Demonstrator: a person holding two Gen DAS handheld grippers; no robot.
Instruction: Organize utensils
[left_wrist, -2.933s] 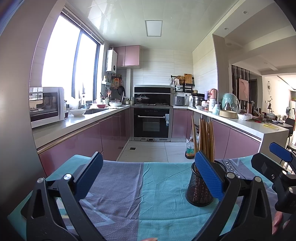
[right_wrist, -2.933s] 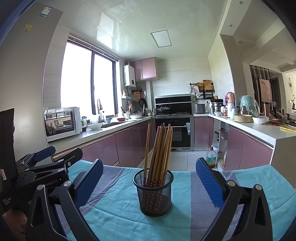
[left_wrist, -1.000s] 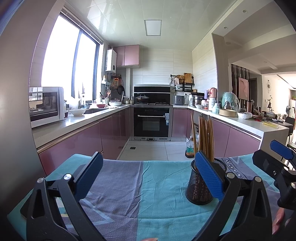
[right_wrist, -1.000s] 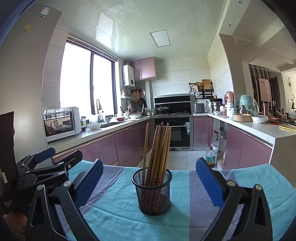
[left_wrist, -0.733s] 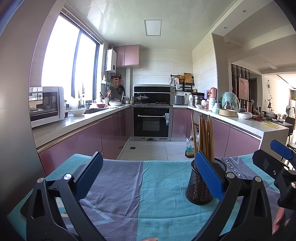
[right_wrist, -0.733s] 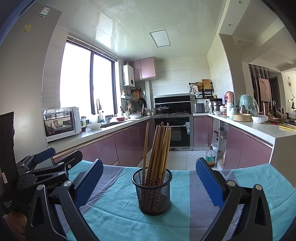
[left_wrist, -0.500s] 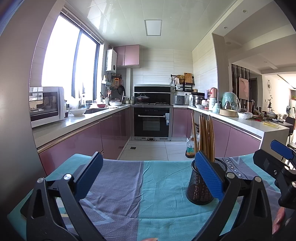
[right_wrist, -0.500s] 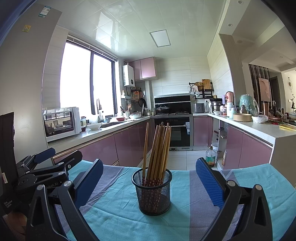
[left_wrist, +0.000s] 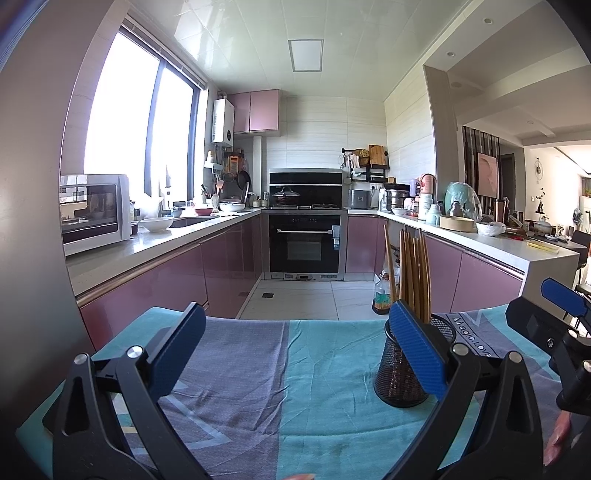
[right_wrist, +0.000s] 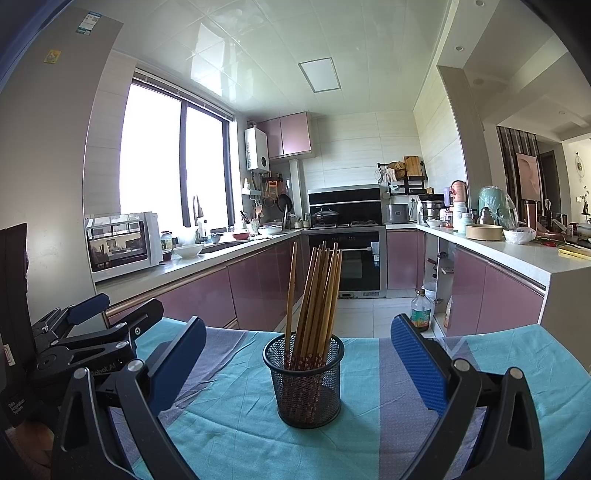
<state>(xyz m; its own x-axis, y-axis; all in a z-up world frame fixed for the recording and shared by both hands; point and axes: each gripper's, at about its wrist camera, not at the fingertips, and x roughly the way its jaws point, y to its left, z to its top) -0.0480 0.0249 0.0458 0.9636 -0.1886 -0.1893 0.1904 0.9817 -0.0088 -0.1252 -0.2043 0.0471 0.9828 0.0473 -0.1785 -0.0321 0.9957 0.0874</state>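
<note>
Chopsticks, slim wooden sticks with red patterned lower ends, stand bundled in a round black wire-mesh holder on the cloth-covered table, one stick leaning away from the rest to the left. Nearest the lens, the right gripper has its jaws spread wide, with blue, finely ribbed pads on black angular arms to either side of the holder and touching nothing. The left gripper is likewise spread and empty; in its view the right-hand pad covers part of the holder, so the mesh rim is only partly seen. The tablecloth is soft woven fabric in teal and grey-purple bands, lightly creased, with white lettering that the left view cuts off. A fingertip shows at that view's lower right edge, too cropped to make out more. Beyond the table run glossy mauve cabinets under pale stone worktops, with a white microwave on the left counter. At the far wall sits a black glass oven; the small items on the counters are too small to tell apart.
</note>
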